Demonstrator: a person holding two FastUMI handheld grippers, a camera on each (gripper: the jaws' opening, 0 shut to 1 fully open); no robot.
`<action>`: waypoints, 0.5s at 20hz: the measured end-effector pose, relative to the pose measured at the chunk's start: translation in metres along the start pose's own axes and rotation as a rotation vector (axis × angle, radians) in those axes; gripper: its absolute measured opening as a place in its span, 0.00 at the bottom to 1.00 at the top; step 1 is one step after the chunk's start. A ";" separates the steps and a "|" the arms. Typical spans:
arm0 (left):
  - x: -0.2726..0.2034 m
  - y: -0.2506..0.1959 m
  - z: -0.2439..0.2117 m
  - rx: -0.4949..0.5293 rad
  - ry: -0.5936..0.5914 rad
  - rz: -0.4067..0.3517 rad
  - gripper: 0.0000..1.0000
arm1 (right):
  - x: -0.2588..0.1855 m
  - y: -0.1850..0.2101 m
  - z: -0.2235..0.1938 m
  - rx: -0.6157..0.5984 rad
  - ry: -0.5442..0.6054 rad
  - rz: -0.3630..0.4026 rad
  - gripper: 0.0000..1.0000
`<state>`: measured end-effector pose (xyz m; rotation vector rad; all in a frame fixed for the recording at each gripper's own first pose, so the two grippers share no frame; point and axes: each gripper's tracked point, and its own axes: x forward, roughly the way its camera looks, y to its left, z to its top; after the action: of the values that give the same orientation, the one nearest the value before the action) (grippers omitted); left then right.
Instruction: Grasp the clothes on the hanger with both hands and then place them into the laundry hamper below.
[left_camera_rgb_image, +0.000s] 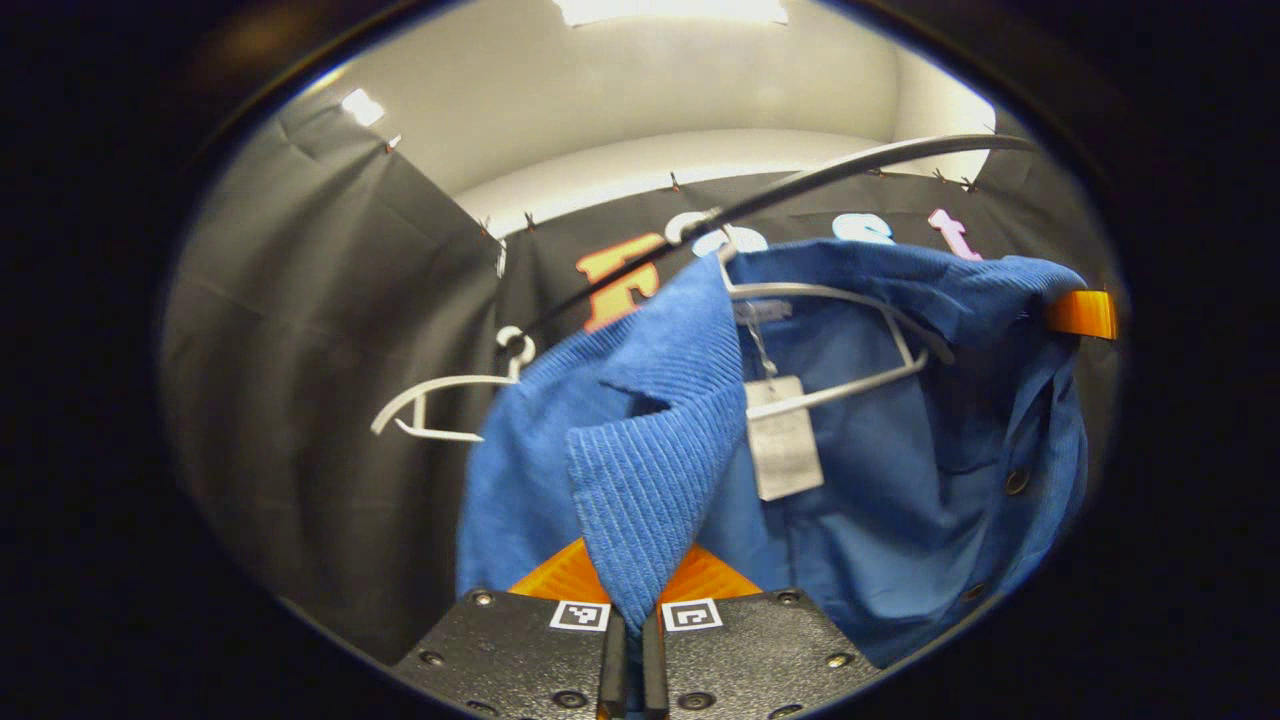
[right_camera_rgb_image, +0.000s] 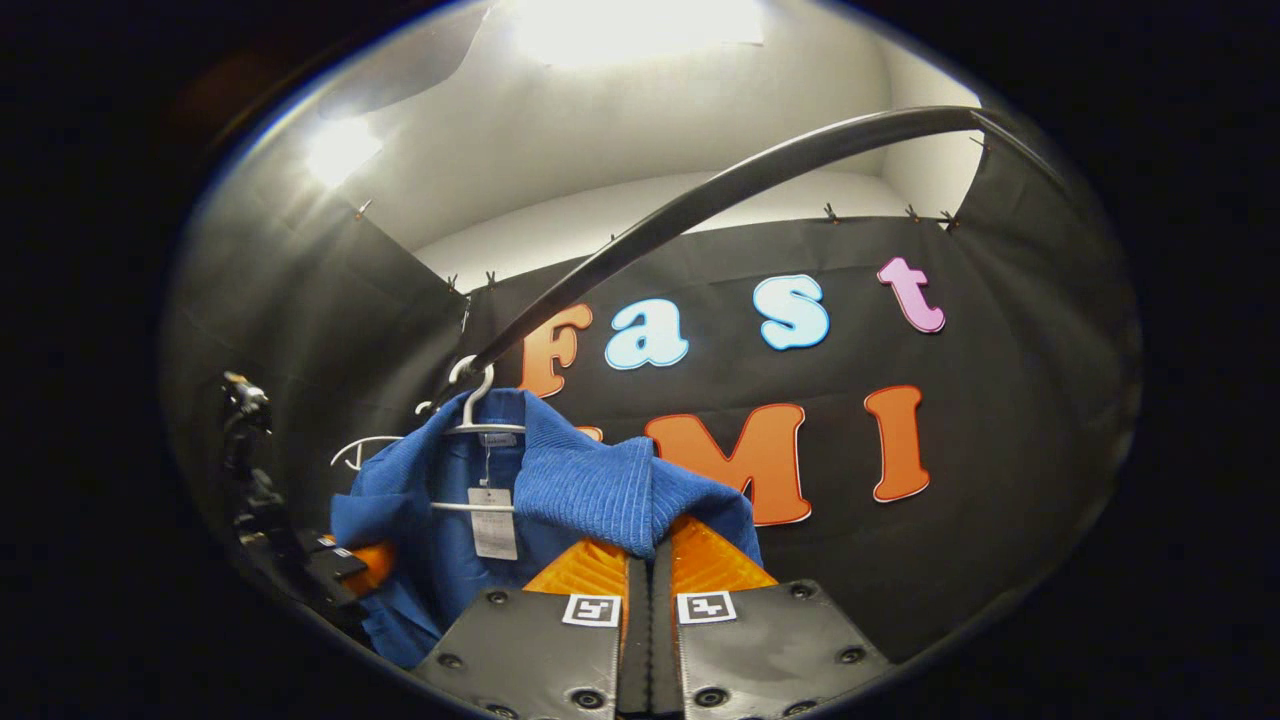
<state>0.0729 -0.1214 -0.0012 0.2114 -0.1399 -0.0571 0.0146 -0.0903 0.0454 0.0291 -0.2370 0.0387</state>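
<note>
Left gripper (left_camera_rgb_image: 627, 610) is pinching a ribbed fold of the blue shirt (left_camera_rgb_image: 880, 480), jaws nearly closed on it. Right gripper (right_camera_rgb_image: 648, 575) is clamping the other shoulder. Corduroy-like button shirt with paper tag (left_camera_rgb_image: 783, 435) is hanging on a white hanger (left_camera_rgb_image: 850, 340) under the dark rail (right_camera_rgb_image: 720, 190).

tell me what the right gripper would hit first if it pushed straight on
The blue shirt it is already shut on; past that fold, probably the black cloth wall, though depth is hard to judge. Right gripper.
</note>
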 end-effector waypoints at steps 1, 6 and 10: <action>-0.003 0.021 0.015 0.016 -0.017 0.048 0.03 | 0.003 -0.001 0.002 -0.018 -0.011 -0.017 0.07; 0.028 0.099 0.058 0.042 -0.027 0.191 0.06 | 0.001 -0.005 0.017 -0.030 -0.059 -0.092 0.07; 0.060 0.144 0.094 0.082 -0.077 0.228 0.06 | 0.001 -0.005 0.028 -0.047 -0.074 -0.114 0.07</action>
<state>0.1243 -0.0047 0.1283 0.2740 -0.2421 0.1675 0.0095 -0.0966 0.0726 -0.0026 -0.3095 -0.0818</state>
